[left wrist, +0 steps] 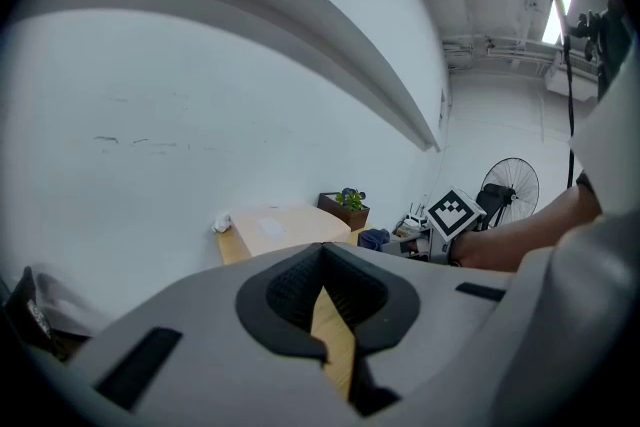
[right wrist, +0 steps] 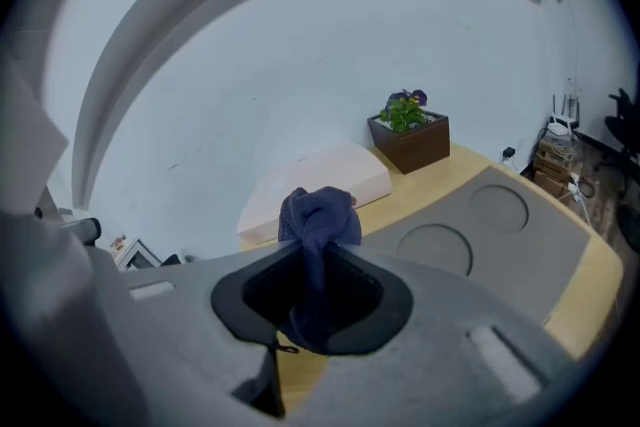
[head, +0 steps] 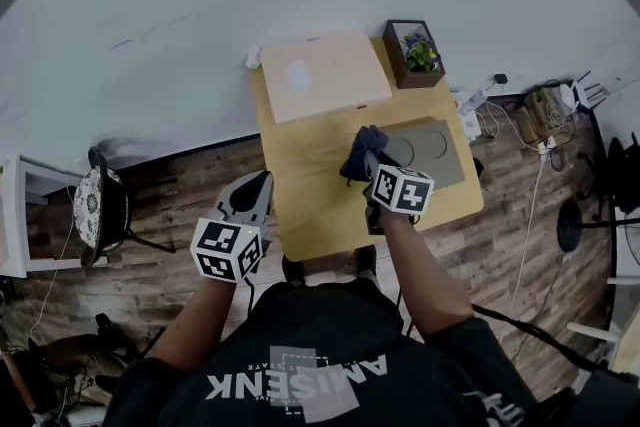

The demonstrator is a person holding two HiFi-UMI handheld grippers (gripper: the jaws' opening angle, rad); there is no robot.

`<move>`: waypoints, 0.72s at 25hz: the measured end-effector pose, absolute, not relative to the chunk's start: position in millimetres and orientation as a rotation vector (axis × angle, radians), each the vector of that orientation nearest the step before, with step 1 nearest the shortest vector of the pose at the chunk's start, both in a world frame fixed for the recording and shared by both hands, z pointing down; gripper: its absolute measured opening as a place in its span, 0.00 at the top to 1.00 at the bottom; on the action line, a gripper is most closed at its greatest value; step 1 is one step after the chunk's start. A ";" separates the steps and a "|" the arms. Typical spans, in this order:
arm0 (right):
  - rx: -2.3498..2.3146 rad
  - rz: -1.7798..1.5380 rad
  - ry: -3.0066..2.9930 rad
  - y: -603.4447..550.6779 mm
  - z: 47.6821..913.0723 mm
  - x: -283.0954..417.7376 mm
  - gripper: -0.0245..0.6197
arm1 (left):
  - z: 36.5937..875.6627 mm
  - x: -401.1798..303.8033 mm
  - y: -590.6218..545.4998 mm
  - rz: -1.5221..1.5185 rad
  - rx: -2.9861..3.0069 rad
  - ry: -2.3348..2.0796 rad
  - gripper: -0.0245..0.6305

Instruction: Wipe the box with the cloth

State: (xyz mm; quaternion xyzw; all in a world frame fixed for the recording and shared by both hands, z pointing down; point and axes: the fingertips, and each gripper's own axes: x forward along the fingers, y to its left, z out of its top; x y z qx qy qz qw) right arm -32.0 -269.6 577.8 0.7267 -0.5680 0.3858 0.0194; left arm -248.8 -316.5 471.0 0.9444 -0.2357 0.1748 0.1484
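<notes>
A flat pale box (head: pixel 320 75) lies at the back of the wooden table (head: pixel 320 215), against the white wall. It also shows in the right gripper view as the box (right wrist: pixel 320 180) just beyond the cloth. My right gripper (head: pixel 368 160) is shut on a dark blue cloth (head: pixel 360 153), which bunches up out of the jaws above the table's middle, short of the box. The cloth (right wrist: pixel 320 215) hangs between the jaws of the right gripper (right wrist: pixel 318 250). My left gripper (head: pixel 258 187) hovers at the table's left front edge. Its jaws are shut and hold nothing.
A brown planter with a small plant (head: pixel 415 53) stands at the table's back right corner. A grey tray (head: pixel 435 150) with two round recesses lies right of the cloth. A chair (head: pixel 100 210) stands left on the wooden floor, and cables and a fan (head: pixel 585 225) are to the right.
</notes>
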 end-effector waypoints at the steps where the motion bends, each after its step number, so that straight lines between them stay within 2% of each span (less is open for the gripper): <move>1: 2.276 1.214 -1.730 -272.8 585.7 -39.4 0.86 | 473.2 -259.7 -319.9 0.503 2.711 -0.680 0.96; 6: 2.350 1.255 -1.559 -283.5 622.3 -57.2 0.86 | 482.0 -311.9 -336.1 0.524 2.680 -0.722 0.96; 18: 2.565 1.339 -1.254 -293.7 667.9 -24.2 0.86 | 498.6 -375.4 -351.8 0.596 2.624 -0.792 0.96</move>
